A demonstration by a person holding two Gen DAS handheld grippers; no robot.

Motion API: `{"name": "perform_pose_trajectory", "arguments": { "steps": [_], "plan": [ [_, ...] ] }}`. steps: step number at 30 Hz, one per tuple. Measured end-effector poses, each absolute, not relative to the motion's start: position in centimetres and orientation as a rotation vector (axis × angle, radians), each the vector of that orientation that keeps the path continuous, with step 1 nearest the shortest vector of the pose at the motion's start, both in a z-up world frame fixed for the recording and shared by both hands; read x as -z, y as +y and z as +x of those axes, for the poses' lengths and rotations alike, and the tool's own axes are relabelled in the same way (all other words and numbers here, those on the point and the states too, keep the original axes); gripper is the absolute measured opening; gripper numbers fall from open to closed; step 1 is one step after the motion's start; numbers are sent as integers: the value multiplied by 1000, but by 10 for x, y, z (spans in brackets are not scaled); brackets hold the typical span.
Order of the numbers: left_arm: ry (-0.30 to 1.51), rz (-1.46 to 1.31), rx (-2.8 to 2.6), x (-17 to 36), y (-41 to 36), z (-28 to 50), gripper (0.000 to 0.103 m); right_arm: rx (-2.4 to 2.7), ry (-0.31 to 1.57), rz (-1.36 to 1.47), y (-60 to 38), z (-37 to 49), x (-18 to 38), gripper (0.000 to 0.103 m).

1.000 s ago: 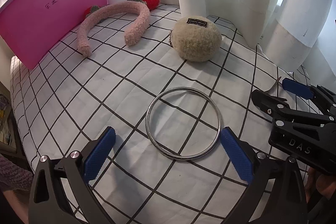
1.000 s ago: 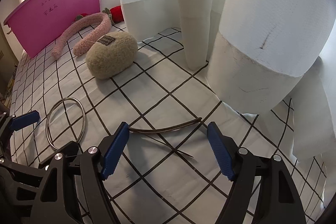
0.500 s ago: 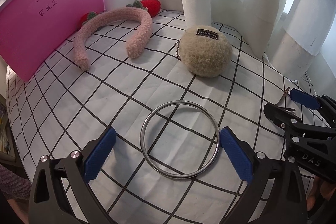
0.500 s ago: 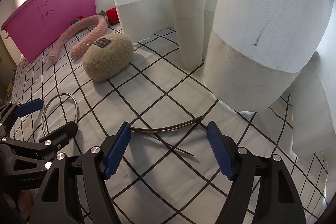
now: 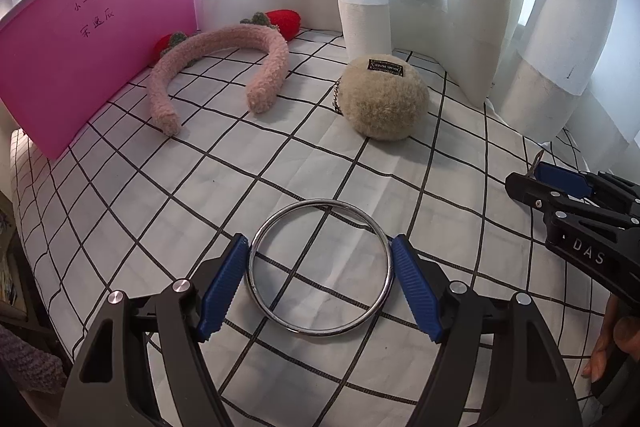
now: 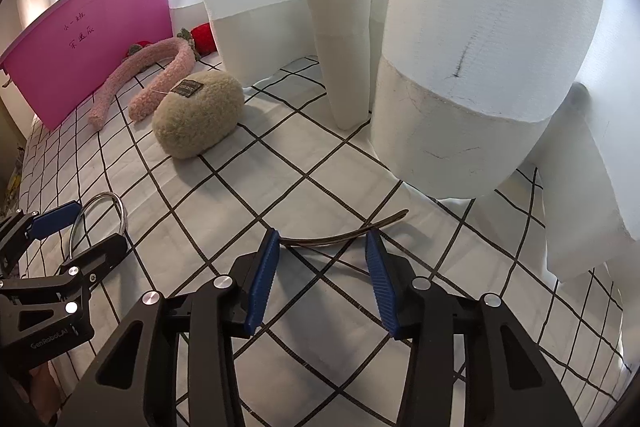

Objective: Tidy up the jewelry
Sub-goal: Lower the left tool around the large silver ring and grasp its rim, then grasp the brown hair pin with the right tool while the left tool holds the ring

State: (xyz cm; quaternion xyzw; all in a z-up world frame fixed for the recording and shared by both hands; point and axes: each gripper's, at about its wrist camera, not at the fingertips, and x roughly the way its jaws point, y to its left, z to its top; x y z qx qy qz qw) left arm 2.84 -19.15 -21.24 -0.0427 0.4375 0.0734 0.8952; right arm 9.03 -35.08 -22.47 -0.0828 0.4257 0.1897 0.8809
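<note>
A silver bangle [image 5: 256, 291] lies flat on the checked cloth [image 5: 200, 207]. My left gripper [image 5: 318, 243] straddles it; its jaws are closing and the blue pads [image 5: 224, 283] meet the ring's left and right sides. In the right wrist view, a thin dark curved hairpin [image 6: 344, 237] lies on the cloth across the tips of my right gripper [image 6: 323, 239]. Those jaws are closing around it; the pads [image 6: 260, 283] do not visibly press it, and one end pokes out past the right pad. The right wrist view also shows the bangle [image 6: 120, 211] inside the left gripper [image 6: 80, 233].
A pink fuzzy headband [image 5: 224, 43], red knitted strawberries [image 5: 284, 21] and a beige fuzzy pouch [image 5: 384, 99] lie further back. A pink bin [image 5: 100, 39] stands at the left. White curtains [image 6: 480, 87] hang down onto the cloth close behind the hairpin. The right gripper [image 5: 560, 187] sits at the right.
Both grippers' jaws have narrowed. The left gripper moved forward, so the bangle that lay ahead of its pads now sits between them. The right gripper stayed over the hairpin.
</note>
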Motion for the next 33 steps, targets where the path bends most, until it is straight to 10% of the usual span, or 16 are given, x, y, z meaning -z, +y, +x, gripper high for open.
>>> {"name": "perform_pose_trajectory", "arguments": {
  "steps": [13,30,33],
  "plan": [
    [899,-104,-144,203,-185,27,71,-415,842,-126,-359,80,211,20],
    [904,-131,-129,200,-179,28,71,-400,875,-46,-377,87,220,19],
    [907,-135,-130,201,-178,28,71,-397,867,-69,-373,88,218,35]
  ]
}}
